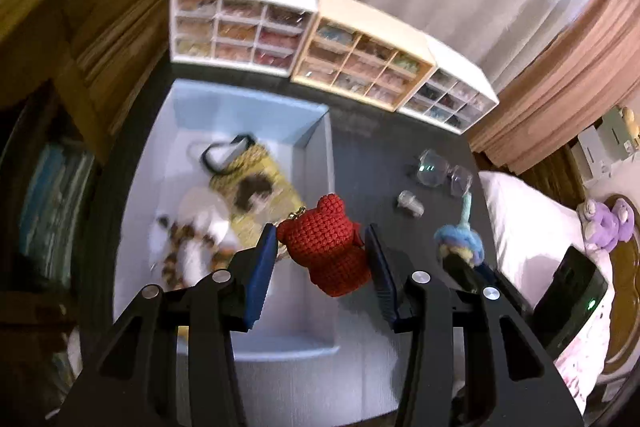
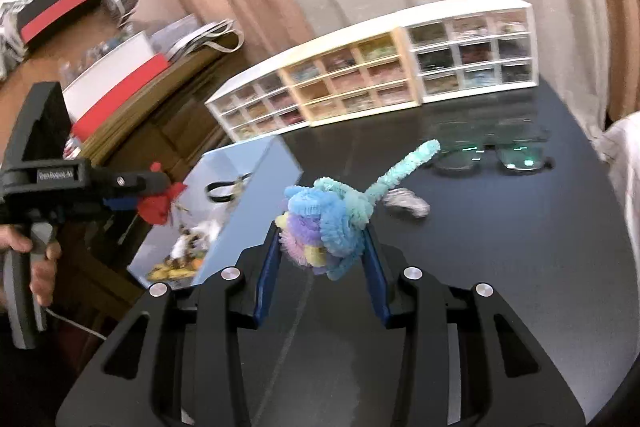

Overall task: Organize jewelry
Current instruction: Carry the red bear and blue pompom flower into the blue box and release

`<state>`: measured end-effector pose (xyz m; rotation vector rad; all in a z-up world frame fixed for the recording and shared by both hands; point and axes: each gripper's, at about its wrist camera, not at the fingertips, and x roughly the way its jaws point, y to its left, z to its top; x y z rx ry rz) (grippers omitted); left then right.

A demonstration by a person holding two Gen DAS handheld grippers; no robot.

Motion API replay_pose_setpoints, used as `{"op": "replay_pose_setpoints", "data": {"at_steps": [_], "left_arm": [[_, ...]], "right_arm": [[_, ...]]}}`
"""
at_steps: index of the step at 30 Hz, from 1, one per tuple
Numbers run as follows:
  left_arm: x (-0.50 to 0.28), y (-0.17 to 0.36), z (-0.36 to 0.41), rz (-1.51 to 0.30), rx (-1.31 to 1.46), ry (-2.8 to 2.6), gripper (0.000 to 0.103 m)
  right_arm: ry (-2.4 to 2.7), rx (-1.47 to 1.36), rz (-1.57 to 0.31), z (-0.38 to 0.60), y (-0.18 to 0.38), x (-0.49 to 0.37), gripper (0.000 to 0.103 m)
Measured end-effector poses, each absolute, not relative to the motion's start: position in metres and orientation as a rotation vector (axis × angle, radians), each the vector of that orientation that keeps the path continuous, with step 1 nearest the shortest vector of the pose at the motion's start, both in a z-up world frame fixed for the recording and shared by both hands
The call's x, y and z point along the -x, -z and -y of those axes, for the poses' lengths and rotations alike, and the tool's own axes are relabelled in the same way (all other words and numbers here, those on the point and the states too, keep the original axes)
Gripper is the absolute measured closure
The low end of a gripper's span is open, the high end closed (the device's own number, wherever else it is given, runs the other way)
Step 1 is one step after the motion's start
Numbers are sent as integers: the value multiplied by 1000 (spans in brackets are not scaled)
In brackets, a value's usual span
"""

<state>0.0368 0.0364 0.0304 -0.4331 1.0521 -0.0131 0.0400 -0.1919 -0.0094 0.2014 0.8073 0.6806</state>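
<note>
My left gripper [image 1: 322,247] is shut on a red crocheted bear charm [image 1: 326,247] with a small gold clasp, held above the right wall of a pale blue box [image 1: 320,155]. It also shows in the right wrist view [image 2: 158,205], held out at the left. My right gripper [image 2: 322,241] is shut on a fuzzy pastel pipe-cleaner flower [image 2: 324,223] with a teal stem, held above the black table [image 2: 500,247]. The flower also shows in the left wrist view [image 1: 460,241]. The box holds a yellow pouch [image 1: 252,183] and a striped plush charm [image 1: 188,247].
Three small drawer cabinets [image 1: 360,55] with filled clear drawers stand along the table's back edge. A pair of clear glasses [image 2: 492,155] and a small clear item [image 1: 410,203] lie on the table. A white pillow [image 1: 520,219] and a dark device [image 1: 576,291] lie at the right.
</note>
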Motion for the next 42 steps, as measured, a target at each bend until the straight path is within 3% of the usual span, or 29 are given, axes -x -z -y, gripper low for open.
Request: {"op": "replay_pose_setpoints", "data": {"at_steps": [20, 42], "left_arm": [[2, 8, -91, -1034, 476, -68, 57], [13, 23, -73, -977, 332, -79, 56]], "right_arm": [[-917, -142, -838, 85, -2, -12, 64], [-920, -260, -1021, 35, 23, -74, 60]]}}
